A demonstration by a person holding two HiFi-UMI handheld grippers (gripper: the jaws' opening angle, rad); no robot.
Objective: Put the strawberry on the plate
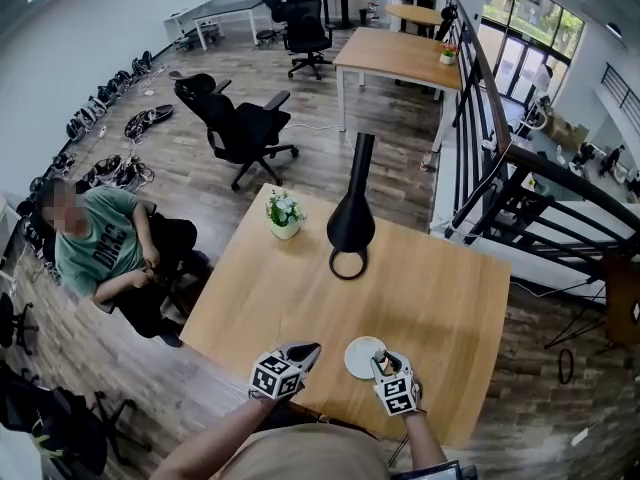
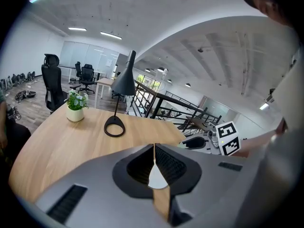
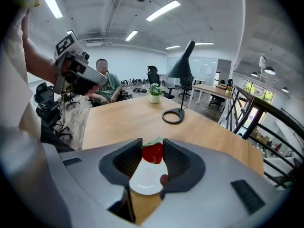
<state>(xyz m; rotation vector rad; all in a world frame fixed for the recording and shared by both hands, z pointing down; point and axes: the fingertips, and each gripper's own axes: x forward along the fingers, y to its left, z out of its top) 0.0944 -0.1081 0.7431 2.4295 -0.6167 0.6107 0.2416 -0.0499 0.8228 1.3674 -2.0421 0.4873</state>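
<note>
Both arms reach forward side by side, each hand holding a gripper tipped down: the left gripper [image 1: 308, 350] has its jaws pressed together, and the right gripper [image 1: 385, 361] squeezes a strawberry [image 3: 153, 153] between its jaws.

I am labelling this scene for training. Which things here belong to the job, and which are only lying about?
Job: strawberry, clamped in the right gripper; white plate below it.

Lying about: black lamp; potted plant; office chairs; left gripper, shut and empty. All but the chairs are on or over the table.
</note>
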